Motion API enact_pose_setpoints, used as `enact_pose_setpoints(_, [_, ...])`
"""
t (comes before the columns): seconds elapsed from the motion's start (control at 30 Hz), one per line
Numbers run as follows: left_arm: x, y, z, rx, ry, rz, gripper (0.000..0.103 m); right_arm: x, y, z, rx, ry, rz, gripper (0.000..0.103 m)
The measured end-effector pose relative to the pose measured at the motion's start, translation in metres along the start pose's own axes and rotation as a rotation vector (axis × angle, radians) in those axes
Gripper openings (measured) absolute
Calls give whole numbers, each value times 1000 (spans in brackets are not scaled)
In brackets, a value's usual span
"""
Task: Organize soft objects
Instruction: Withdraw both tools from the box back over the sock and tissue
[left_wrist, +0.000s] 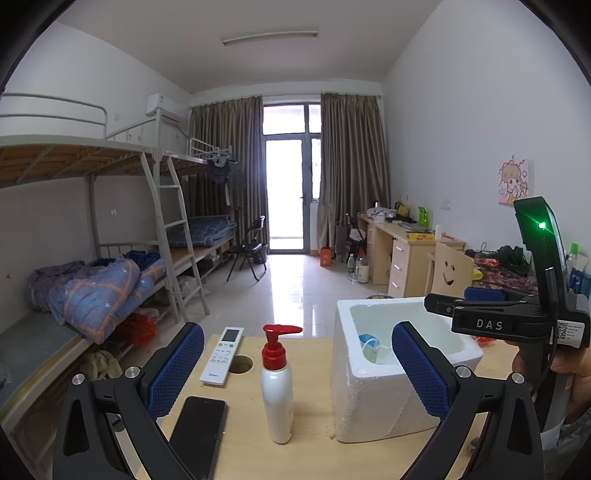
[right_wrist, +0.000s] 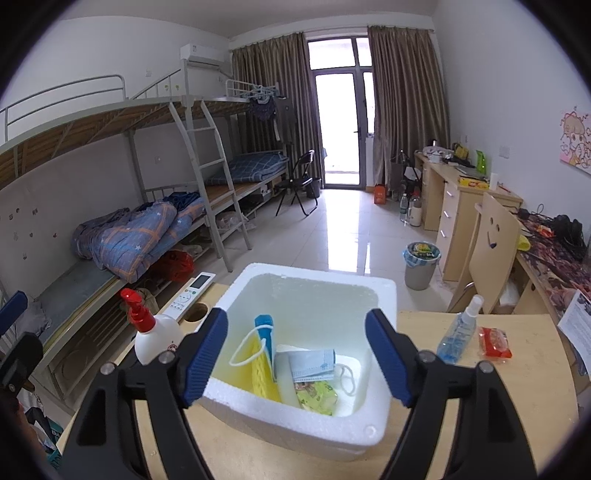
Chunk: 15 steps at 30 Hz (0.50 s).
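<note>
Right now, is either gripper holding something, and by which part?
Nothing is held. The right gripper hangs open above the foam box, with no object between its fingers. The left gripper is open too, empty.

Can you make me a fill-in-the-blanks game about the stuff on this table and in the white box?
1. The pump bottle has a ____ top.
2. The blue face mask lies inside the white ____ box.
3. The phone lies with its dark ____ facing up.
4. The right gripper hovers over the box with its jaws ____.

Missing words: red; foam; screen; open
</note>
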<state>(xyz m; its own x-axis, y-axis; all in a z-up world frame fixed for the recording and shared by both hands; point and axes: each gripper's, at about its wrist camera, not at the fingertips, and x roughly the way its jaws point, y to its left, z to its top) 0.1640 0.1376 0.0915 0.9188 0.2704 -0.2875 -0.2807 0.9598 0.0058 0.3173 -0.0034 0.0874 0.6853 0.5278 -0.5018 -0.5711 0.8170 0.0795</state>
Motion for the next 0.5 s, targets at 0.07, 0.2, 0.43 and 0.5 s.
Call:
enact_pose_setpoints(0.07, [-4,-3,0,-1,-5,-5,102,-6,0,-1,-7,-5,11,81])
enact_pose_setpoints(0.2, [-12,-9,0,4,-7,-19,102,-21,3,-4,-22,-24,-10,81])
enact_pose_setpoints(0.43, [-32,-21,-4,14,-3,-42,102,-60,8,-18,-56,-66,-69,101])
enact_pose_setpoints(0.5, [-39,-22,-5,13,-3,-48,102,-70,13,-23,-87,-77,-86,102])
